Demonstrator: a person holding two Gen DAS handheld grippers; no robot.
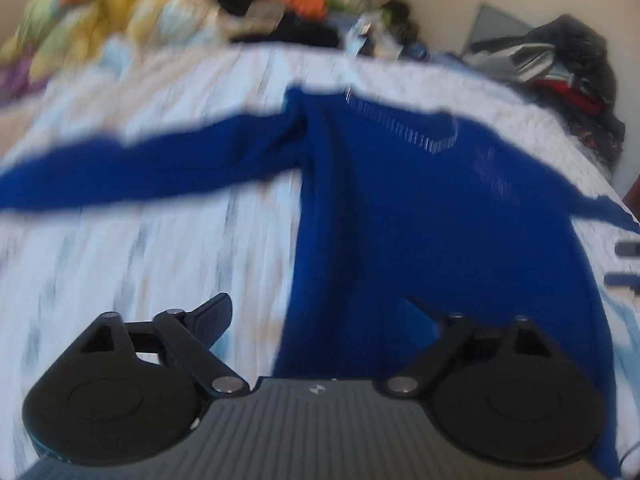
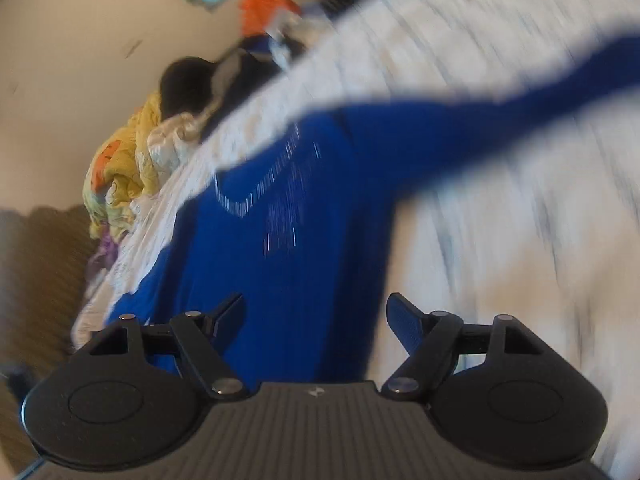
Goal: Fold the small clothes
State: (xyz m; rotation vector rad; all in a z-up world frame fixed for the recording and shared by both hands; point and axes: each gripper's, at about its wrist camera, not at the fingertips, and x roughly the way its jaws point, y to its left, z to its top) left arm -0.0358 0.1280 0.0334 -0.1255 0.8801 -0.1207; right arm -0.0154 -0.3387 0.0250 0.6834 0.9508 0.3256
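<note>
A sweater (image 1: 420, 208) is spread flat on the bed cover (image 1: 160, 248), ahead of both tongs. Before the left tongs (image 1: 320, 320), one sleeve (image 1: 140, 168) is stretched away to the left, the body lying ahead and right. Before the right tongs (image 2: 316, 320), the other sleeve (image 2: 500, 120) is stretched to the upper right. Behind the sweater, a heap of bedding (image 1: 104, 16) is piled against the wall (image 2: 80, 40).

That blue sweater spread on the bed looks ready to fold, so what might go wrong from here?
1. The blue sweater lies with one sleeve stretched far sideways; a fold from the hem could leave it trailing or bunched.
2. Both hand-held grippers, left and right, are open and hold nothing; a pinch might also catch the white bedsheet underneath.
3. Piled clothes crowd the bed's far edge, leaving less room.
</note>
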